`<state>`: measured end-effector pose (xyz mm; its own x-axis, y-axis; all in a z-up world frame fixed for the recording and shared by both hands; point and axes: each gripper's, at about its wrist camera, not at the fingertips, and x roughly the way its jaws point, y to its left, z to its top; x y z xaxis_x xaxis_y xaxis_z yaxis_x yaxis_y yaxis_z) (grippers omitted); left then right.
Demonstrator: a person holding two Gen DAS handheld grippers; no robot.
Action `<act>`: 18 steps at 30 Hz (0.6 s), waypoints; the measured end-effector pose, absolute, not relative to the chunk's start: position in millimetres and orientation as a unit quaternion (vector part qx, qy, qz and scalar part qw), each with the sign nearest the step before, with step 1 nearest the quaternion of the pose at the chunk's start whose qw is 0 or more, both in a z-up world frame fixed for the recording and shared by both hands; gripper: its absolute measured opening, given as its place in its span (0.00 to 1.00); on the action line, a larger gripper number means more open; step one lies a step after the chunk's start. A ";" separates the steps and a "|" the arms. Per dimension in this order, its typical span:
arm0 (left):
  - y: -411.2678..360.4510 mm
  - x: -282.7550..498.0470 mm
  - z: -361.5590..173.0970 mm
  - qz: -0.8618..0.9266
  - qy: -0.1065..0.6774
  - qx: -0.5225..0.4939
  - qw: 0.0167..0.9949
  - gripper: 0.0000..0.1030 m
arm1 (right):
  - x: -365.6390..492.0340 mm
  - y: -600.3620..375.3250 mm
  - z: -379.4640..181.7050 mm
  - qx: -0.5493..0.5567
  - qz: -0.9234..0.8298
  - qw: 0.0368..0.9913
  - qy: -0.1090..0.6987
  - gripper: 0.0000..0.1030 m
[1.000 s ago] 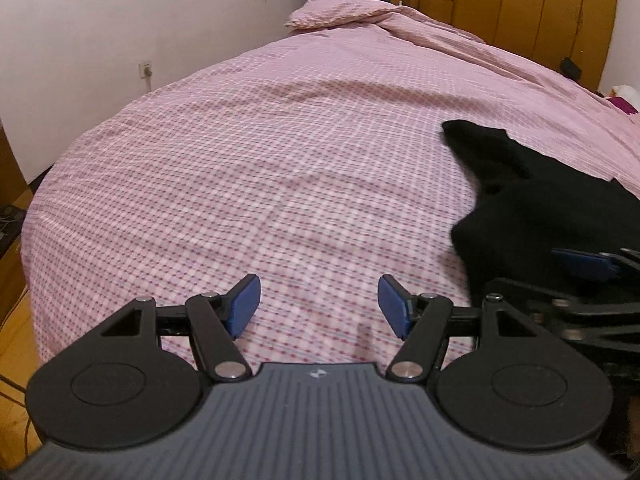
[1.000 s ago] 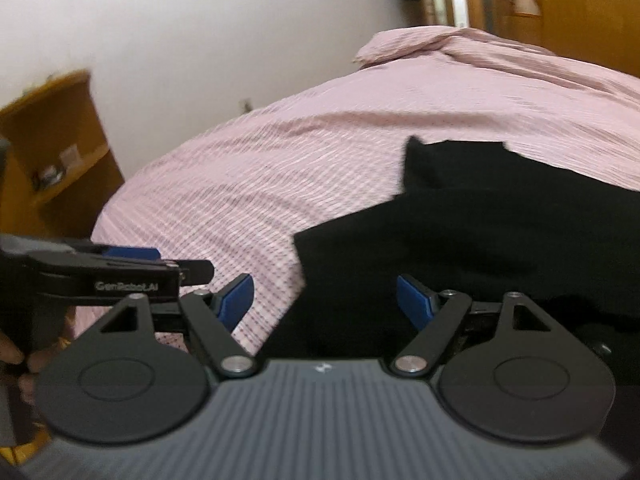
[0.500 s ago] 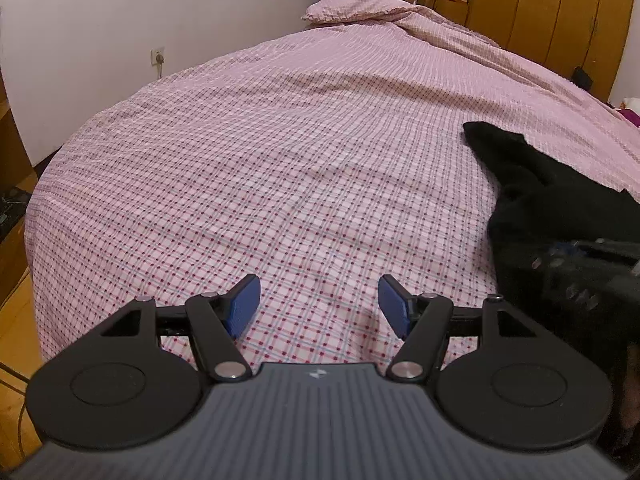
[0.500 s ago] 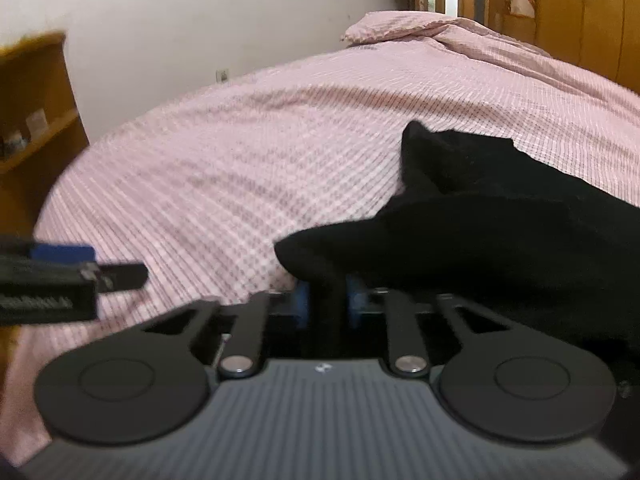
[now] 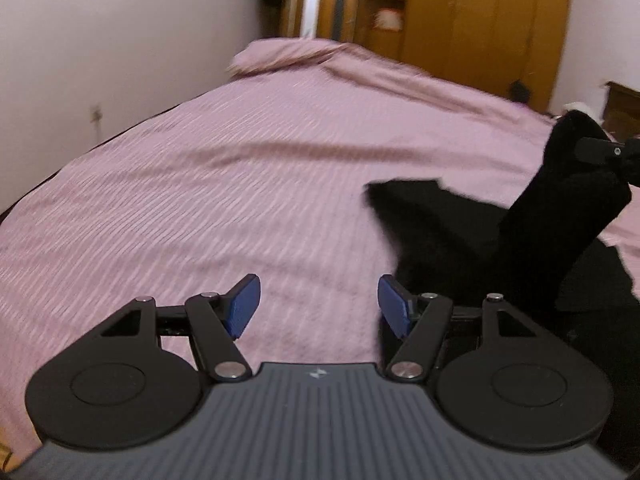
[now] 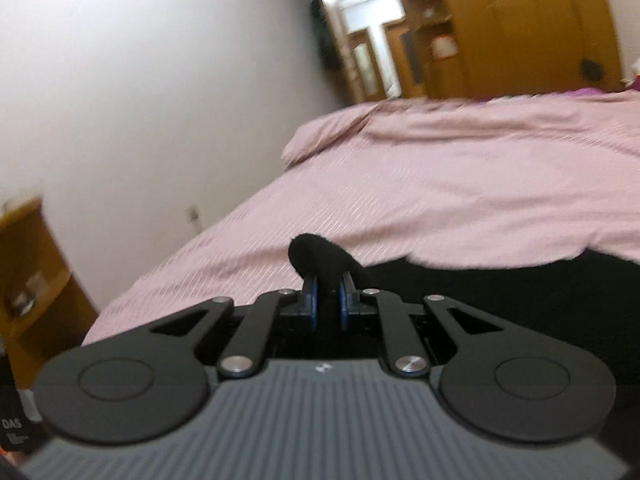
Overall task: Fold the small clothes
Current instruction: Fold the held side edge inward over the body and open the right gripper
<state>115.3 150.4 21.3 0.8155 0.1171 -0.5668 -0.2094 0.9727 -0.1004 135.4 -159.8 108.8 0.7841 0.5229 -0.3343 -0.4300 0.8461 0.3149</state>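
On the bed [image 5: 240, 184] we see the garment [image 5: 448, 232] lying to the right of the left gripper [image 5: 319, 305], with one part raised above the rest at far right, held up at the right gripper [image 6: 327, 307]. We find the bedcover bare under and to the left of the left gripper. At the bed's far end lies a pillow [image 5: 288, 54]; the wall [image 5: 120, 40] runs along its left, the wardrobe [image 5: 480, 20] stands beyond, and a shelf [image 6: 36, 280] stands near left.

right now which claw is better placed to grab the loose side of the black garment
Left. The left claw is open and empty beside the black garment on the bed; the right claw is shut on a lifted corner.
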 end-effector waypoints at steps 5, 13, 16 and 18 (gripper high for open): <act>120.8 141.3 28.4 0.028 0.264 -0.068 0.962 0.68 | 143.2 -216.9 112.1 0.139 0.187 0.955 0.185 0.13; 77.7 174.7 20.1 -0.003 0.249 -0.014 0.968 0.67 | 151.4 -318.0 77.9 0.207 0.066 0.961 0.171 0.11; 67.3 189.9 14.0 -0.006 0.248 0.004 0.969 0.61 | 157.8 -340.2 51.0 0.213 0.041 0.958 0.187 0.10; 60.6 199.1 9.6 -0.008 0.248 0.010 0.969 0.56 | 163.3 -347.5 31.0 0.206 0.043 0.956 0.203 0.10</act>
